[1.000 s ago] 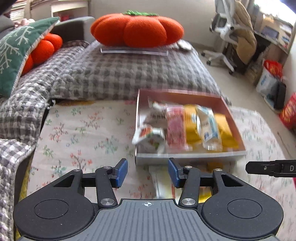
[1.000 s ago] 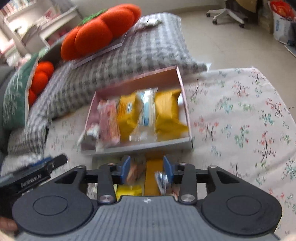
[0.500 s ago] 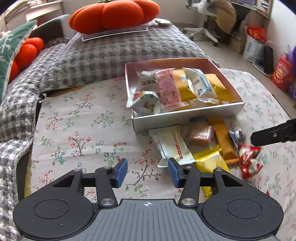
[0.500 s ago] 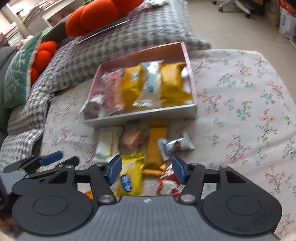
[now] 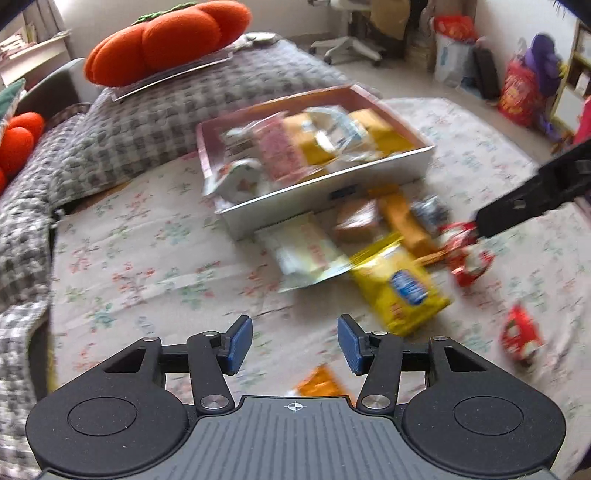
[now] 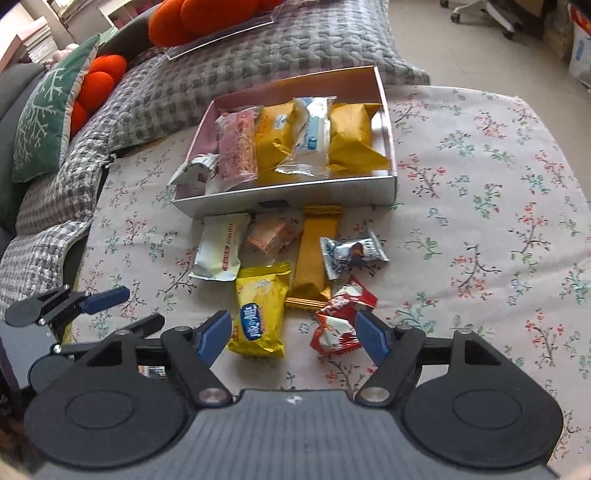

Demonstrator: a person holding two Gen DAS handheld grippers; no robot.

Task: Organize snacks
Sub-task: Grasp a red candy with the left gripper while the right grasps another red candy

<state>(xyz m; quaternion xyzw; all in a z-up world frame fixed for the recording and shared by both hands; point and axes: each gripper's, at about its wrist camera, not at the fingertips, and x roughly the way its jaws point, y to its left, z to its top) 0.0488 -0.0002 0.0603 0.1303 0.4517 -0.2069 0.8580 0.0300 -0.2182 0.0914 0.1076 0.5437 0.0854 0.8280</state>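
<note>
While snacks (image 6: 266, 295) stayed put, both hand-held grippers pulled back, open.

Left wrist view motion-blurred throughout: snacks in the box (image 5: 317, 192) and loose packets before it smeared, print unreadable; orange packet (image 5: 319, 382) partly hidden behind the gripper body; right gripper (image 5: 532, 199) cut off by the right edge, its jaws unseen. Right wrist view: white packet (image 6: 194, 171) at the box's left corner partly hidden under the pink snack (image 6: 236, 147); green cushion (image 6: 40, 122) and orange cushions (image 6: 207, 14) cut by the frame edges; print on the small packets too small to read.
</note>
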